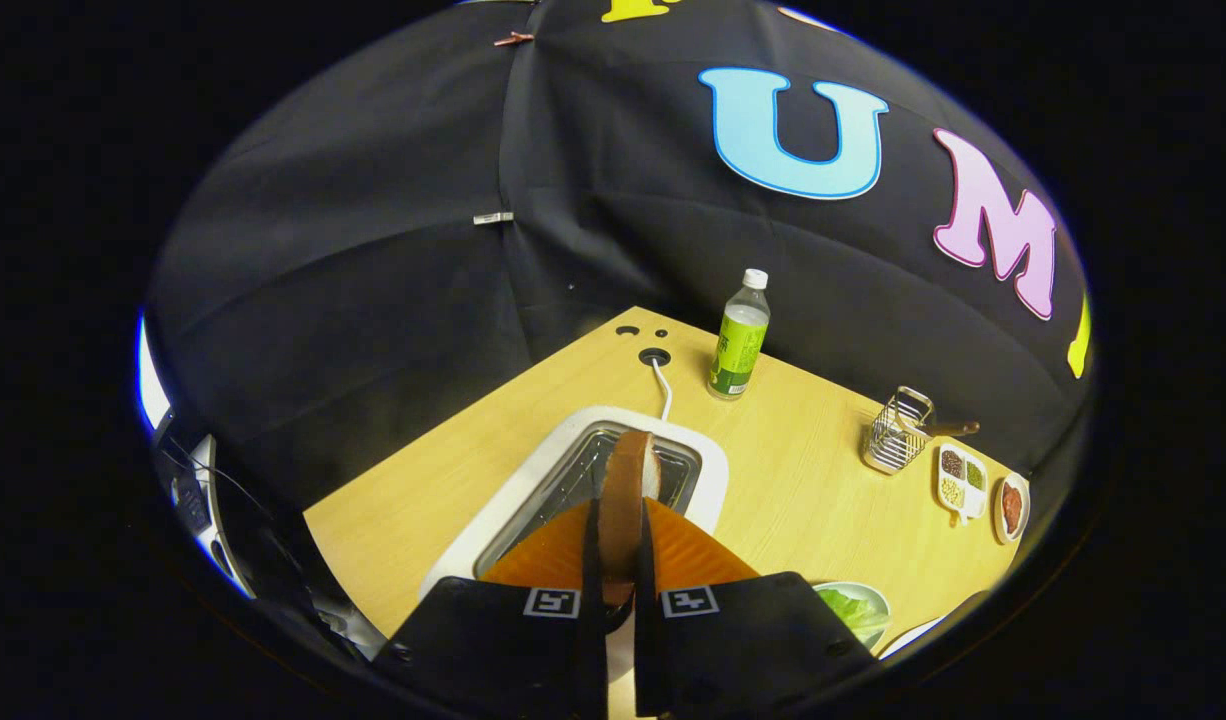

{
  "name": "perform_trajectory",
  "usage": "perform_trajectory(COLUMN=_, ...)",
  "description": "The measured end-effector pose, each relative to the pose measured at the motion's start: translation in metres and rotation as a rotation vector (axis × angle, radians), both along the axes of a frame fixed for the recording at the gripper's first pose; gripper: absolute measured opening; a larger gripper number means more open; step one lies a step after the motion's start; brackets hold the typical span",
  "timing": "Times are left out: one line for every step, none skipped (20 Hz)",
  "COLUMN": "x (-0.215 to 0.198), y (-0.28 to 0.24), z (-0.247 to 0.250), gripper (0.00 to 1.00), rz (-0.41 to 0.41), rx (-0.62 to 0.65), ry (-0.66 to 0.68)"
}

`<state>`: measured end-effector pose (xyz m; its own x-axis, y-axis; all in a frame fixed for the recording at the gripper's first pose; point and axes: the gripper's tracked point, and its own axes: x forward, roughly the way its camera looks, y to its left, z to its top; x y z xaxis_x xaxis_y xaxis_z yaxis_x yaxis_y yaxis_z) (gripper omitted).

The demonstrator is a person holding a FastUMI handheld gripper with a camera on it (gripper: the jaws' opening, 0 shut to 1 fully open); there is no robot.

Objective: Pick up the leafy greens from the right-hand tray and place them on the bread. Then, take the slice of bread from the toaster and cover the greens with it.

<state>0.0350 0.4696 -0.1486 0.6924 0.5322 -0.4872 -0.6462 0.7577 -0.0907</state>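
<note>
Nearly closed, the gripper point(621, 545) pinches the bread slice point(628, 490) on edge between both fingers, right over the white toaster point(493, 525). So the last step seems underway: lifting toast out to cover the greens. Leafy greens point(853, 607) lie in a bowl just right of the fingers; whether any already sit on bread is unclear.

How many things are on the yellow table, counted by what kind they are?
Toaster: 1
Bread slice, pinched on edge between the gripper fingers above the toaster: 1
Bottle: 1
Wire basket: 1
Dishes: 3, a divided dish, a small dish, and a bowl of leafy greens
Total: 7
</note>
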Motion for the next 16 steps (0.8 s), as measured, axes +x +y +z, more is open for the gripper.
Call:
perform_trajectory(x=-0.001, y=-0.001, z=0.007, gripper=0.15, rz=-0.003, rx=0.010, ry=-0.004)
perform_trajectory(x=-0.002, y=-0.002, z=0.013, gripper=0.15, rz=-0.006, rx=0.028, ry=-0.001)
perform_trajectory(x=-0.003, y=-0.002, z=0.022, gripper=0.15, rz=-0.003, rx=0.042, ry=-0.004)
perform_trajectory(x=-0.003, y=-0.003, z=0.032, gripper=0.15, rz=-0.001, rx=0.048, ry=-0.021)
perform_trajectory(x=-0.003, y=-0.007, z=0.043, gripper=0.15, rz=0.001, rx=0.053, ry=-0.038)
perform_trajectory(x=-0.003, y=-0.009, z=0.054, gripper=0.15, rz=0.001, rx=0.066, ry=-0.053)
perform_trajectory(x=-0.004, y=-0.011, z=0.063, gripper=0.15, rz=0.000, rx=0.082, ry=-0.064)
perform_trajectory(x=-0.004, y=-0.016, z=0.072, gripper=0.15, rz=-0.002, rx=0.096, ry=-0.064)
perform_trajectory(x=-0.004, y=-0.022, z=0.079, gripper=0.15, rz=-0.014, rx=0.108, ry=-0.065)
perform_trajectory(x=-0.002, y=-0.032, z=0.087, gripper=0.15, rz=-0.035, rx=0.113, ry=-0.079)
perform_trajectory(x=0.001, y=-0.040, z=0.095, gripper=0.15, rz=-0.048, rx=0.117, ry=-0.101)
perform_trajectory(x=0.004, y=-0.048, z=0.101, gripper=0.14, rz=-0.059, rx=0.120, ry=-0.114)
perform_trajectory(x=0.005, y=-0.057, z=0.102, gripper=0.15, rz=-0.068, rx=0.121, ry=-0.115)
perform_trajectory(x=0.008, y=-0.067, z=0.098, gripper=0.15, rz=-0.079, rx=0.114, ry=-0.108)
perform_trajectory(x=0.011, y=-0.079, z=0.094, gripper=0.15, rz=-0.094, rx=0.112, ry=-0.097)
perform_trajectory(x=0.013, y=-0.091, z=0.087, gripper=0.15, rz=-0.112, rx=0.112, ry=-0.080)
